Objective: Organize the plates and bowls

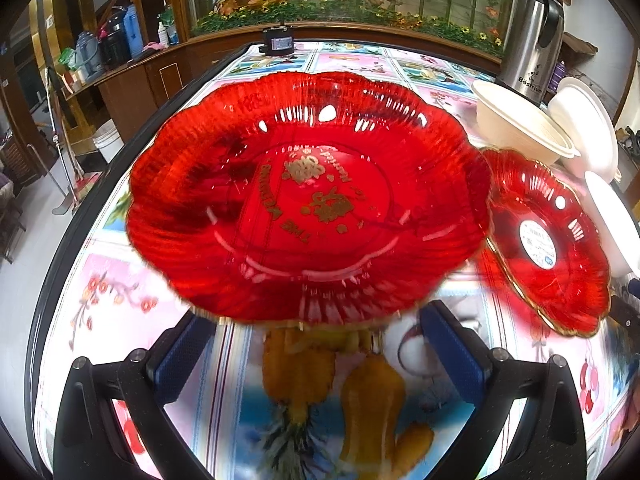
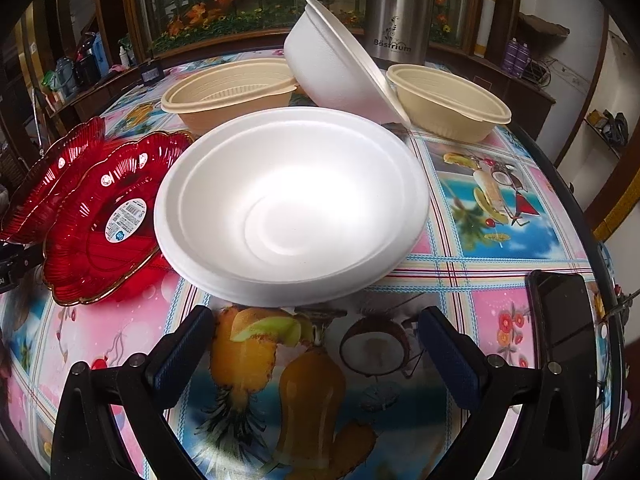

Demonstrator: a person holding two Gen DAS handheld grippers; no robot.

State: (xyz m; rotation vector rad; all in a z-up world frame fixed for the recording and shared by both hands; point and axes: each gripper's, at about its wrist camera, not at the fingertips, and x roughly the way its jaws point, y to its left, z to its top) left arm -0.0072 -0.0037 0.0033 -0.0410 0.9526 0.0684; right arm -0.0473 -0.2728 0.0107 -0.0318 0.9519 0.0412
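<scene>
A large red scalloped plate with gold lettering fills the left wrist view, blurred. Its near rim lies between the wide-open fingers of my left gripper, which do not clamp it. To its right a second red plate with a white sticker rests tilted. In the right wrist view my right gripper is open and empty, just short of a white foam bowl with a second rim showing under it. The sticker plate sits left of that bowl, partly under its edge, and the first red plate is behind it.
Two beige ribbed bowls stand at the back, with a white bowl tipped on edge between them. A steel thermos stands behind. A dark phone lies near the table's right edge.
</scene>
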